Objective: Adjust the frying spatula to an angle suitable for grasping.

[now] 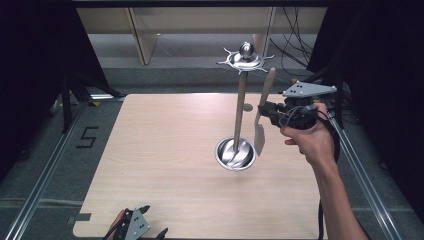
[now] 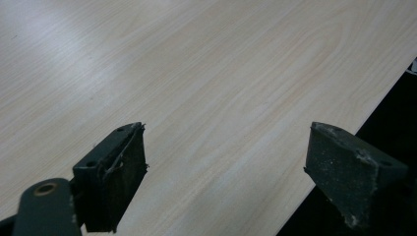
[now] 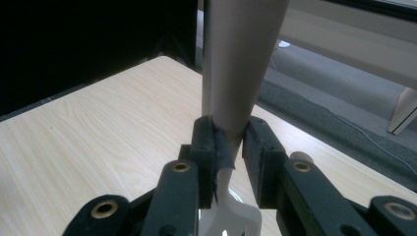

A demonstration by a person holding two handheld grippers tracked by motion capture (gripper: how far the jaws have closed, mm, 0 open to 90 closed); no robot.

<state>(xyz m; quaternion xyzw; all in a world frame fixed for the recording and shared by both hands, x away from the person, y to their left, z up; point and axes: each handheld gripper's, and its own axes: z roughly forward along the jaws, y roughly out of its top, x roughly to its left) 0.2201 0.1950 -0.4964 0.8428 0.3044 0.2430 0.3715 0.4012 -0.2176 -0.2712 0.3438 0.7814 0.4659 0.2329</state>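
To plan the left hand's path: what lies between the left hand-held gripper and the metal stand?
Bare table only, in the high view, between left hand-held gripper and stand.

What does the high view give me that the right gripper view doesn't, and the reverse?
High view alone: the utensil stand with its steel base and hooked top, and the left gripper at the near edge. Right gripper view alone: the fingers clamped on the handle, seen close. Both: the right gripper, the spatula it holds, and the wooden table.
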